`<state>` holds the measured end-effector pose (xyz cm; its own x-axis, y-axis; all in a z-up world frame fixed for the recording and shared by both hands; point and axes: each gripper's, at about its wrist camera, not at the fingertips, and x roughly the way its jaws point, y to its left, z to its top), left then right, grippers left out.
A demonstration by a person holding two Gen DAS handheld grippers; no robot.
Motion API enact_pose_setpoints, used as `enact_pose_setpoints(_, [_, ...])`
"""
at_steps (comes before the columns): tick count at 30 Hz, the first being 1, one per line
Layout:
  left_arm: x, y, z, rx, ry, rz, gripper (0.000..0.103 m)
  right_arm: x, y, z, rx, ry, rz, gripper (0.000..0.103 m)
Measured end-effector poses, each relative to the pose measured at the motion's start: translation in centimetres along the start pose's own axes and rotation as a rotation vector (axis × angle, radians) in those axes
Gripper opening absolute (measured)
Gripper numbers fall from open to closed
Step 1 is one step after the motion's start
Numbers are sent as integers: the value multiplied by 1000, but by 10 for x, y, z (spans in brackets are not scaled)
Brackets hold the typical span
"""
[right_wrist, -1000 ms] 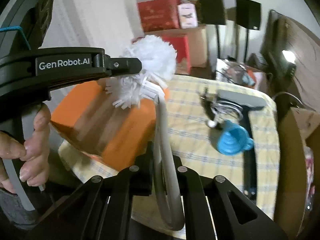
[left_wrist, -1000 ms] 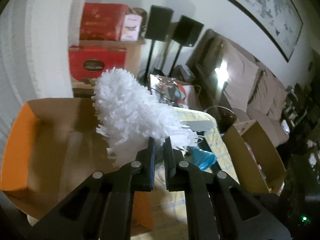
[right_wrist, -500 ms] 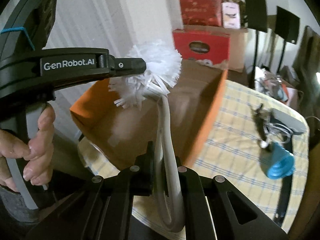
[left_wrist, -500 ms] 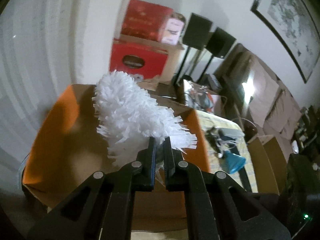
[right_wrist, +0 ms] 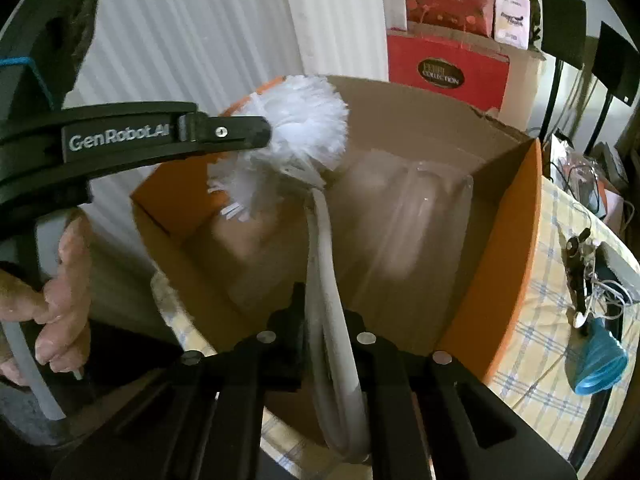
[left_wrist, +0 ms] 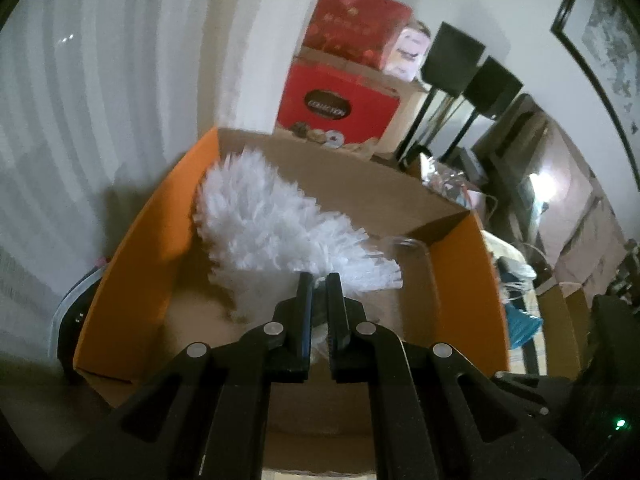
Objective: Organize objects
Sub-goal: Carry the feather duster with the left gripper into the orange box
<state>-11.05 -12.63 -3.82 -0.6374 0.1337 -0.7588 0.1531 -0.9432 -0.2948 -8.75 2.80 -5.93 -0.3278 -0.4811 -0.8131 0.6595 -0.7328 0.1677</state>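
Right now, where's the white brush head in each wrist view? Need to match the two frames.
Left wrist: white brush head sits centre frame, just beyond the left gripper, over the open orange box.
Right wrist: it is upper centre-left, at the end of the pale handle running up from the right gripper.
Shared landmark: the red Collection box behind the orange box.
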Motion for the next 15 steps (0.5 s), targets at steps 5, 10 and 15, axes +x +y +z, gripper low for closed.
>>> enact_pose_setpoints(5, [11,12,-3,-10,13,45,4,6,-6,-4,8,23,-13,12])
enact_pose_setpoints(10, [13,18,-6,-25,30,38,4,-6,-8,-7,0,6,9,27])
enact_pose_setpoints(15, [4,12,-5,-18,16,11,41,-29,-14,-9,17,-40,-4,37])
